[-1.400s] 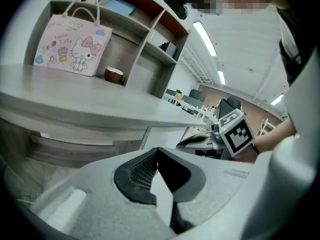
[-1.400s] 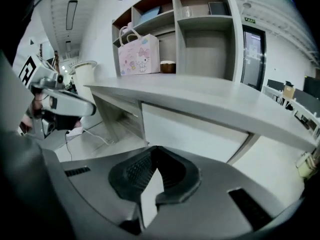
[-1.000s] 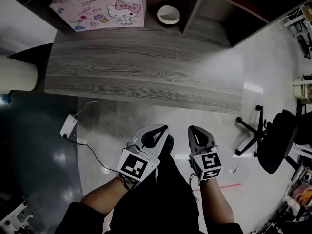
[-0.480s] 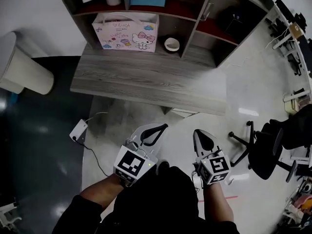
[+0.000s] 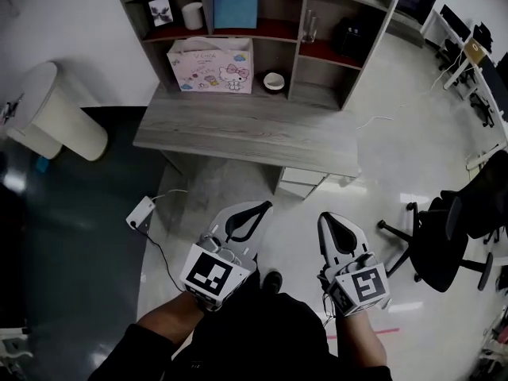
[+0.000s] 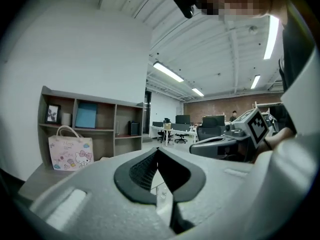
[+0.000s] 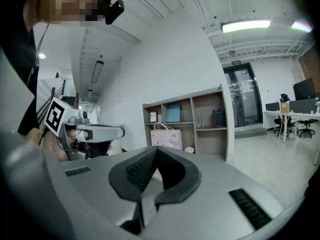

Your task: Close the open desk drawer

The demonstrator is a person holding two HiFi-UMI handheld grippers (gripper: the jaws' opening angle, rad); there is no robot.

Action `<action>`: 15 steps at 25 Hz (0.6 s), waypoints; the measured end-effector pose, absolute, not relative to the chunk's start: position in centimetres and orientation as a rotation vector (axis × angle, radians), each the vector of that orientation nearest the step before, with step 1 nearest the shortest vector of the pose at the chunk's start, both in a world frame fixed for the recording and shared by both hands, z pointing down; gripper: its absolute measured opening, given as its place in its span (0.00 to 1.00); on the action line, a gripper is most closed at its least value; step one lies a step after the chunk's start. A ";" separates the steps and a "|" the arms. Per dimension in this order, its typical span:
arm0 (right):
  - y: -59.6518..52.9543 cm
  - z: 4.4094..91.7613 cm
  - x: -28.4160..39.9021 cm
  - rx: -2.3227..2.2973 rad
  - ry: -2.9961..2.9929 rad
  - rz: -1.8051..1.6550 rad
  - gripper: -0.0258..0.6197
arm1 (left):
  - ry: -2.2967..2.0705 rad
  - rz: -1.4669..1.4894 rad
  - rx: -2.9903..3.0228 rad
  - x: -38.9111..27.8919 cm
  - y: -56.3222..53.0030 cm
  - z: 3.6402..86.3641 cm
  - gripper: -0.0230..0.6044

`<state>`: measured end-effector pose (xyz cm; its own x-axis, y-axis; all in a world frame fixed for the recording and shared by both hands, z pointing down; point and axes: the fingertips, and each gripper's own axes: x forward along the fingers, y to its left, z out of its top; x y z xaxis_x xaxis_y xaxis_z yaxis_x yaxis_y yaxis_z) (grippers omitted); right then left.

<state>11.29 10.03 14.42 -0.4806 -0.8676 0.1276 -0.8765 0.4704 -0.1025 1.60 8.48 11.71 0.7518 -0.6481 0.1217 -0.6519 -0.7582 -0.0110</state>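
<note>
A grey wooden desk point(image 5: 238, 133) with a shelf hutch point(image 5: 262, 6) stands at the top of the head view. A white drawer unit point(image 5: 302, 182) pokes out from under the desk's front edge, right of centre. My left gripper point(image 5: 266, 205) and right gripper point(image 5: 327, 215) are held side by side low in the frame, well short of the desk, over the pale floor. Both are shut with nothing between the pads. In the left gripper view the left gripper point(image 6: 157, 150) points level past the desk. From the right gripper view, the right gripper point(image 7: 156, 149) faces the hutch point(image 7: 187, 121).
A pink cartoon bag point(image 5: 210, 64) and a small bowl point(image 5: 274, 80) sit on the desk. A white bin point(image 5: 55, 109) stands left of it. A power strip point(image 5: 140, 212) with a cable lies on the floor. A black office chair point(image 5: 444, 236) is at right.
The view has pulled up and away from the desk, so the whole hutch and the drawer unit now show. Both grippers rose with it and stayed shut.
</note>
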 end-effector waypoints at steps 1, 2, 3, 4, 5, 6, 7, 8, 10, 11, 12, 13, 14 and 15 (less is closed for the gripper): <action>11.3 13.7 11.4 1.569 -2.664 0.226 0.06 | -1.079 0.176 2.920 2.2 9.7 11.2 0.05; 12.5 13.1 11.5 1.567 -2.687 0.227 0.06 | -1.072 0.174 2.929 2.7 11.0 10.8 0.05; 13.6 12.5 11.4 1.563 -2.713 0.235 0.06 | -1.063 0.177 2.941 3.1 12.2 10.3 0.05; 14.7 12.0 11.4 1.558 -2.738 0.243 0.06 | -1.055 0.186 2.957 3.3 13.2 9.9 0.05; 15.6 11.5 11.4 1.555 -2.759 0.248 0.06 | -1.050 0.196 2.975 3.3 14.1 9.4 0.05; 16.4 11.2 11.4 1.554 -2.772 0.247 0.06 | -1.047 0.204 2.992 3.3 14.9 9.0 0.05; 17.1 10.8 11.4 1.552 -2.780 0.241 0.06 | -1.046 0.209 3.004 3.2 15.5 8.5 0.05; 17.7 10.6 11.4 1.548 -2.785 0.231 0.06 | -1.046 0.208 3.010 3.0 16.0 8.1 0.05; 18.4 10.0 11.0 1.532 -2.790 0.203 0.06 | -1.056 0.199 3.015 2.4 16.4 7.4 0.05; 18.6 9.7 10.8 1.528 -2.791 0.185 0.06 | -1.067 0.197 3.019 1.9 16.4 7.1 0.05; 18.6 9.4 10.5 1.529 -2.790 0.169 0.06 | -1.080 0.200 3.022 1.5 16.4 7.0 0.05; 18.6 9.1 10.3 1.536 -2.788 0.156 0.06 | -1.094 0.206 3.024 1.0 16.3 6.9 0.05; 18.5 8.8 10.0 1.545 -2.787 0.147 0.06 | -1.105 0.210 3.022 0.6 16.2 6.9 0.05; 18.4 8.4 9.7 1.550 -2.790 0.143 0.06 | -1.115 0.209 3.016 0.1 16.2 6.8 0.05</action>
